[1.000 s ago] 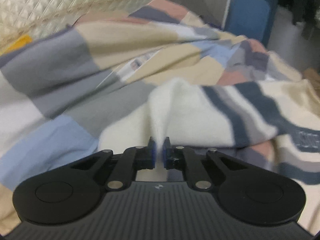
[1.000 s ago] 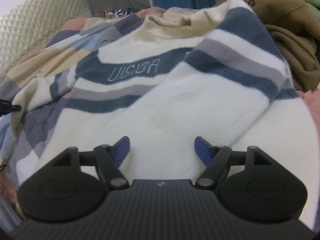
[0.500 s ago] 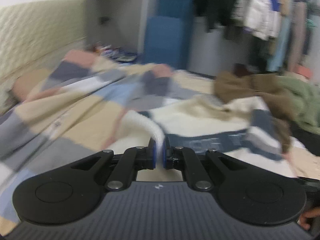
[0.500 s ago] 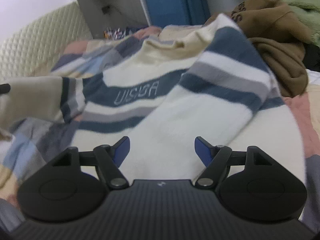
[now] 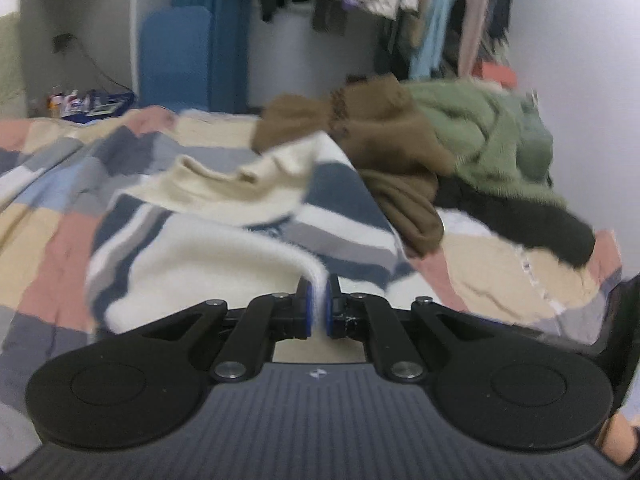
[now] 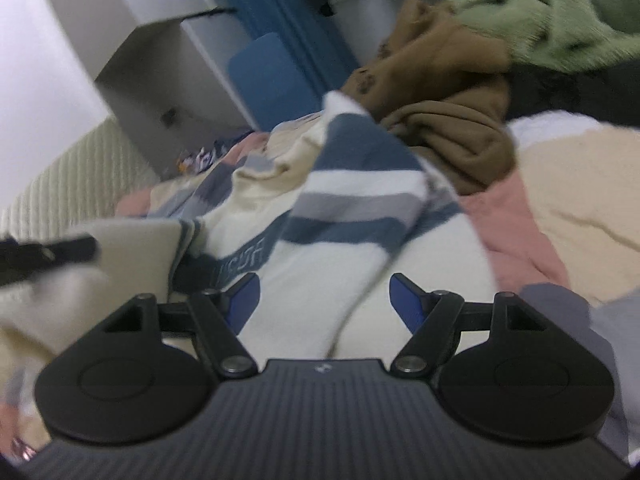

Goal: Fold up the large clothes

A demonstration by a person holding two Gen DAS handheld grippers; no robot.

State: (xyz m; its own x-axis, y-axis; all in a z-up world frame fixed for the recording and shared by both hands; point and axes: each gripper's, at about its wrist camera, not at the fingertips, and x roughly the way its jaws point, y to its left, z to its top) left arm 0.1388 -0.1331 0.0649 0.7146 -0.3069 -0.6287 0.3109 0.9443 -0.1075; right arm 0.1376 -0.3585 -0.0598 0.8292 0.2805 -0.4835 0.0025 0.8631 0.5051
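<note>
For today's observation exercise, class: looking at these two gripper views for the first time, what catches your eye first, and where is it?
The cream fleece sweater with navy and grey stripes dominates, spread across the pastel patchwork bedspread. The left gripper is shut on a white fold of it at the view's centre, while the right gripper hangs open above its white lower part. Behind, a rumpled brown garment and a fuzzy green one are heaped at the right.

left gripper (image 5: 318, 310): matte black, ribbed grey-black body, two round discs at the sides
right gripper (image 6: 324, 300): same black build, small white logo on the ribbed body
fingers (image 6: 406, 298): black linkage arms tipped with blue pads
screws (image 5: 403, 369): silver pivot pins, one at each arm's base
skin (image 5: 616, 442): a bare patch showed at the lower right corner
</note>
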